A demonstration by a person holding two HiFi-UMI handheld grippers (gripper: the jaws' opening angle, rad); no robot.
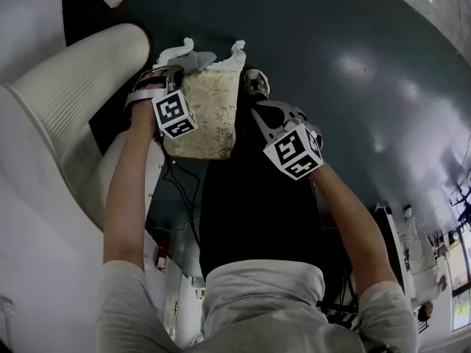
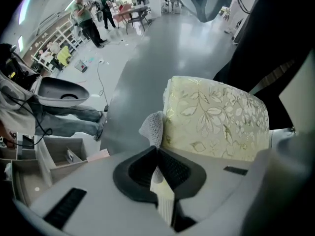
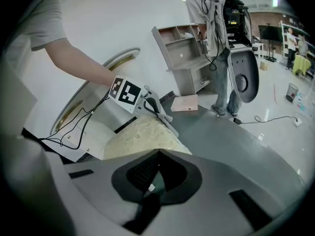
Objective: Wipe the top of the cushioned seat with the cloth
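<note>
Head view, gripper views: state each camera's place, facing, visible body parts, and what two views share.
Head view: on the head, looking steeply down at the seat; left forearm, right forearm, left gripper, right gripper show.
Left gripper view: on that gripper, facing cloth and seat; only its jaws show.
Right gripper view: likewise mounted, facing across the seat; left forearm shows.
All share the seat.

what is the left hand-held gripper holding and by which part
The left hand-held gripper is shut on the white cloth, pinching a bunched end of it beside the cushioned seat.
</note>
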